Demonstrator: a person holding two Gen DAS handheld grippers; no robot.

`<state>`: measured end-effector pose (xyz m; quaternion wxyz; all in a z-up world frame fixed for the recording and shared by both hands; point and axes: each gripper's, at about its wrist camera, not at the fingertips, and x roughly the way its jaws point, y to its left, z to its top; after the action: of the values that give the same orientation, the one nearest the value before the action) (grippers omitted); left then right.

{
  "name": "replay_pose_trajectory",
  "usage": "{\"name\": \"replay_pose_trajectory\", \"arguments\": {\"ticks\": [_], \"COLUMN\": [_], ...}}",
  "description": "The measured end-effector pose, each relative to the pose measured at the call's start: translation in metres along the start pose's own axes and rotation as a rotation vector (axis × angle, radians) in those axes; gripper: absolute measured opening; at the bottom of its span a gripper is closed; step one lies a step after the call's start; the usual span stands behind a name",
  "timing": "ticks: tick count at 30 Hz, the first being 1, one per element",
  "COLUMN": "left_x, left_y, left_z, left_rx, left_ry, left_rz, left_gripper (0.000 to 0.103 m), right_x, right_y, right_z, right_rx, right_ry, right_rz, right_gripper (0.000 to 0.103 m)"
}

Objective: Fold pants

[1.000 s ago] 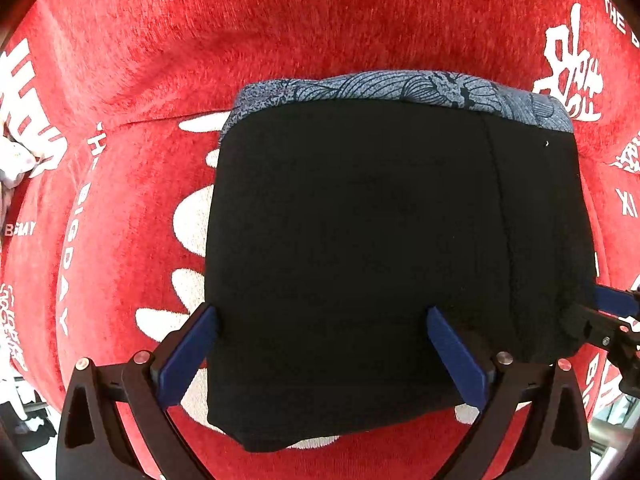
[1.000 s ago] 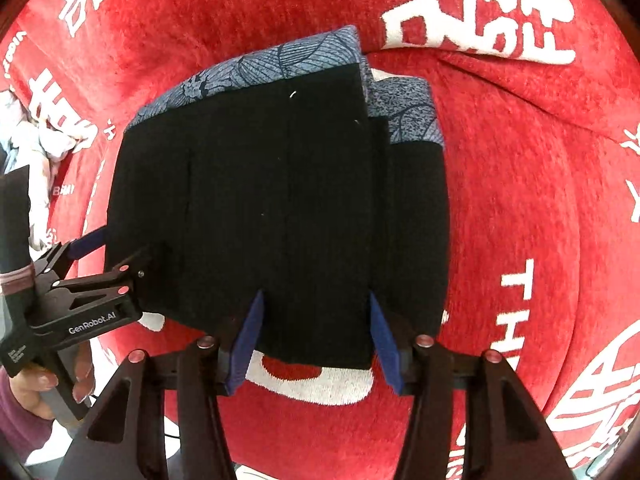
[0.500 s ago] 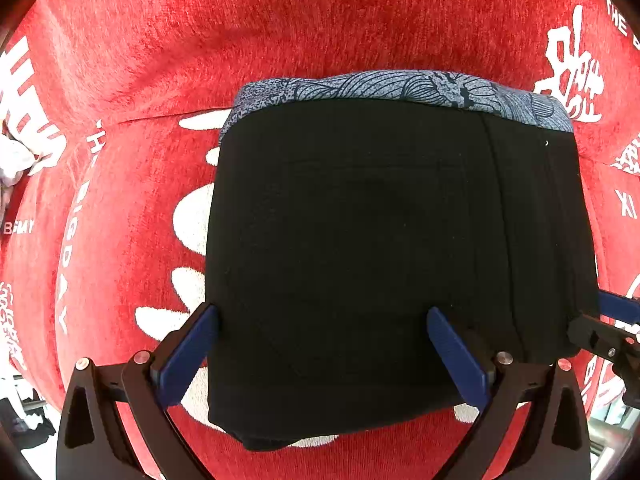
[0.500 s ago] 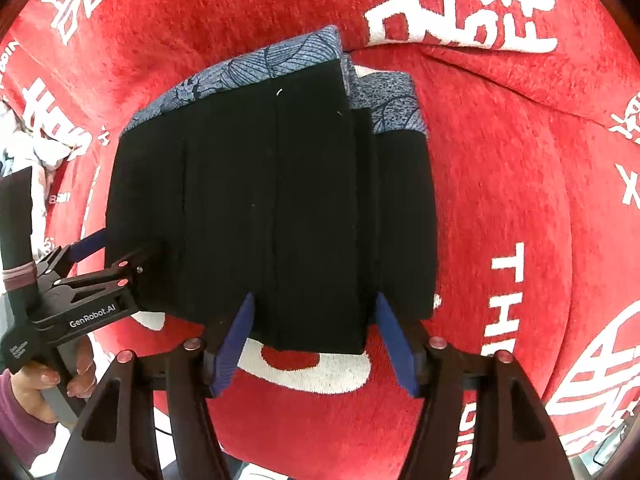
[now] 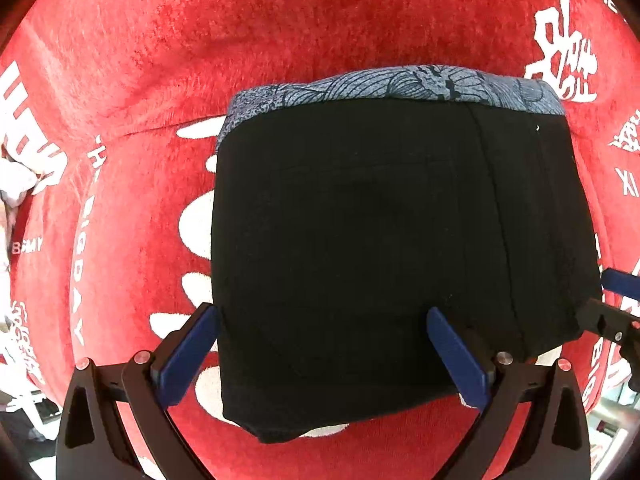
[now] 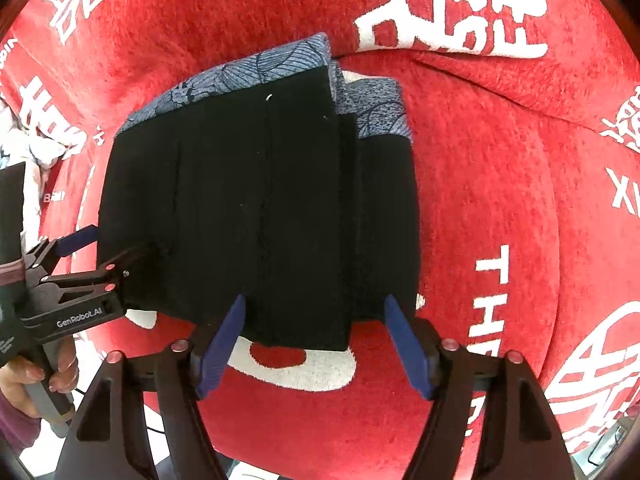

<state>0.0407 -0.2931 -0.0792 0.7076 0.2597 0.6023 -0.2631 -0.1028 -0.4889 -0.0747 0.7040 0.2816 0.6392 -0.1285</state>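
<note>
Pants folded into one black block on the red cloth

Pants [image 5: 384,248] lie as a single folded rectangle on a red cloth [image 5: 280,32] printed with white characters and letters; what carries the cloth is not visible. One blue-grey patterned band [image 5: 400,84] runs along the far edge of the pants, and in the right wrist view the pants [image 6: 260,208] show it split into two stepped pieces [image 6: 376,108], the right-hand piece set slightly nearer than the other. Several lengthwise creases cross the black fabric.

Two tongs are in view. The left tongs [image 5: 320,352] stand wide, one blue pad at the left edge of the pants near the near corner, the other over the black fabric further right; nothing is pinched between them. The same left tongs [image 6: 108,248] appear from the right wrist at the left edge of the pants, held by a hand [image 6: 40,372] with painted nails. The right tongs [image 6: 316,340] are also spread wide at the near edge of the pants, straddling the right portion of the fold, gripping nothing. Their tips [image 5: 612,300] reach the right edge of the pants in the left wrist view.

One pale crumpled bundle [image 6: 24,148] lies well left of the pants, at the cloth's edge.
</note>
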Motion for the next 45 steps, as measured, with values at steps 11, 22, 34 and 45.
{"name": "replay_pose_trajectory", "arguments": {"ticks": [11,22,34,45], "left_x": [0.003,0.004,0.006,0.007], "left_y": [-0.003,-0.004,-0.001,0.0], "left_z": [0.002,0.002,0.001,0.002], "left_rx": [-0.011,-0.016,-0.015,-0.019], "left_ry": [0.01,0.012,0.007,0.015], "left_rz": [0.012,0.017,0.013,-0.005], "left_gripper": [0.103,0.103,0.103,0.103], "right_x": [0.002,0.007,0.014,0.022], "right_y": [-0.008,-0.011,-0.003,0.006], "right_z": [0.002,0.001,0.005,0.005], "right_rx": [0.0,0.01,-0.001,-0.009], "right_ry": [0.005,0.011,0.015,0.013], "right_rz": [0.008,0.01,-0.003,-0.013], "right_gripper": [0.079,0.081,0.083,0.089]}}
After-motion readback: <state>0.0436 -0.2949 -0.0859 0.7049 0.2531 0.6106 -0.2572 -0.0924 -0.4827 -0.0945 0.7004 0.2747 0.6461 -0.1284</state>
